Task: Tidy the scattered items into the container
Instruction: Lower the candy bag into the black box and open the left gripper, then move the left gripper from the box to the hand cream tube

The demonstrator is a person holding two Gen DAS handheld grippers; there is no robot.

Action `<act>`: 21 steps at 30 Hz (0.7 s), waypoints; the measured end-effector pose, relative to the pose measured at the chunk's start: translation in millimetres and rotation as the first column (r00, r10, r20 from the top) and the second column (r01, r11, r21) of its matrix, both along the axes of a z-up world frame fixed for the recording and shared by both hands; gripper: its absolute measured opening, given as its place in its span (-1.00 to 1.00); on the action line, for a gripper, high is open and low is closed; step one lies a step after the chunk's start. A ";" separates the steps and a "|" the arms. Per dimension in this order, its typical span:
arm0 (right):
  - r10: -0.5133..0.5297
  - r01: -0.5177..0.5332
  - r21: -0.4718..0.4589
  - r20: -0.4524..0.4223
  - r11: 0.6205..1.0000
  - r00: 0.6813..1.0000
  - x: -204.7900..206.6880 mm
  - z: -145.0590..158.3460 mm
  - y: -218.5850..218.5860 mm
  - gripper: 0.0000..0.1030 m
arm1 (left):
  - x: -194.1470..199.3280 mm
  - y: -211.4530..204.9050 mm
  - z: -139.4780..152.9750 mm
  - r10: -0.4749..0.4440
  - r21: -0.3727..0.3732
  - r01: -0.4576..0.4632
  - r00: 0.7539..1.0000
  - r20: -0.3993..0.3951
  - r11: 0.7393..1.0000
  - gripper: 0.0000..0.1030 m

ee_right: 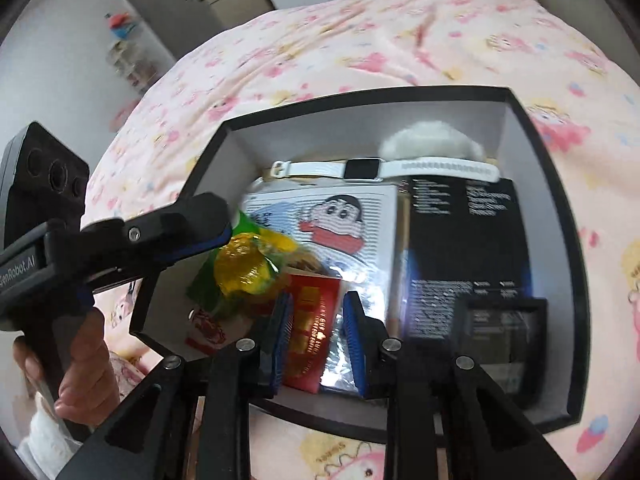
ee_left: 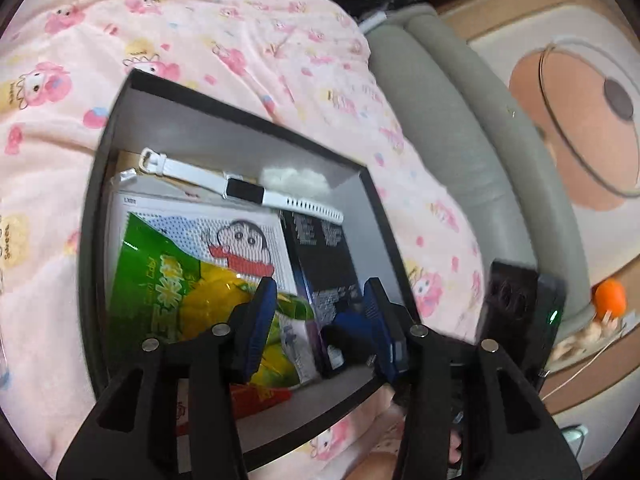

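A black box (ee_left: 248, 118) (ee_right: 360, 92) with grey inner walls sits on a pink blanket. In it lie a white watch (ee_left: 244, 190) (ee_right: 362, 168), a white fluffy wad (ee_left: 294, 178) (ee_right: 428, 140), a cartoon-printed pack (ee_left: 240, 240) (ee_right: 340, 216), a black carton (ee_left: 324, 252) (ee_right: 464, 240), a green and yellow snack bag (ee_left: 168, 288) (ee_right: 244, 268) and a red packet (ee_left: 260, 394) (ee_right: 314, 328). My left gripper (ee_left: 320, 284) hangs open over the bag and carton, holding nothing. My right gripper (ee_right: 318, 300) points down at the red packet, which shows between its fingers; silver foil shows beside the right pad.
The pink blanket (ee_left: 200, 32) surrounds the box. A grey padded edge (ee_left: 440, 120) runs along the right, with a cartoon floor mat (ee_left: 580, 120) and an orange object (ee_left: 610, 298) beyond. A person's hand (ee_right: 80, 360) holds the left tool. A smaller dark carton (ee_right: 504, 328) lies front right in the box.
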State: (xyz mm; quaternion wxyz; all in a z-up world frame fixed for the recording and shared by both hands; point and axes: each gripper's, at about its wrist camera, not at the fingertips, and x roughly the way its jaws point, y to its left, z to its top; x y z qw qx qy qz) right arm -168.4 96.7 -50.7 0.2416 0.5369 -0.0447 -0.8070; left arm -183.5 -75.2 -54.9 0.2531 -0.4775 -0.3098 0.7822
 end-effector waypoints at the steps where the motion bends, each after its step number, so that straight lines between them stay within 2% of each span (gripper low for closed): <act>1: -0.018 0.018 0.004 -0.009 1.000 1.000 -0.4 0.3 2.7 -0.56 | 0.7 3.3 -0.8 -0.010 -0.018 0.010 1.000 0.005 1.000 -0.12; 4: -0.063 0.063 0.012 -0.024 0.998 0.998 -6.4 0.7 5.8 -0.56 | 2.2 7.8 -5.4 0.010 -0.120 -0.006 0.999 0.036 0.993 -0.15; 6: -0.057 0.057 0.003 -0.006 0.998 0.998 -9.7 -3.0 3.0 -0.56 | 2.1 3.1 -9.3 0.046 -0.144 -0.037 0.997 0.054 0.989 -0.28; 7: -0.053 0.053 0.001 0.004 0.999 0.999 -10.1 -5.3 1.3 -0.56 | 2.8 -1.5 -8.5 0.070 -0.145 -0.061 0.996 0.058 0.988 -0.29; 10: -0.055 0.055 -0.012 0.060 0.998 0.997 -14.3 -13.6 -8.6 -0.56 | 6.7 -10.0 2.3 0.137 -0.197 -0.133 0.991 0.004 0.971 -0.29; 13: -0.011 0.014 -0.029 0.098 0.999 0.995 -22.2 -17.0 -27.5 -0.56 | 7.4 -16.0 6.5 0.172 -0.228 -0.174 0.985 -0.027 0.958 -0.29; 15: 0.000 -0.001 0.010 0.079 1.000 0.997 -26.6 -18.1 -39.9 -0.56 | 5.8 -18.8 1.8 0.183 -0.251 -0.182 0.983 -0.018 0.951 -0.29; 18: 0.047 -0.048 0.012 0.052 0.999 0.998 -25.0 -18.3 -51.5 -0.56 | 3.7 -18.4 -0.6 0.184 -0.294 -0.183 0.983 -0.023 0.938 -0.29; 21: 0.083 -0.077 0.084 -0.067 0.993 0.994 -9.4 -7.4 -54.2 -0.56 | 1.3 -15.7 -0.9 0.173 -0.296 -0.172 0.985 -0.020 0.940 -0.28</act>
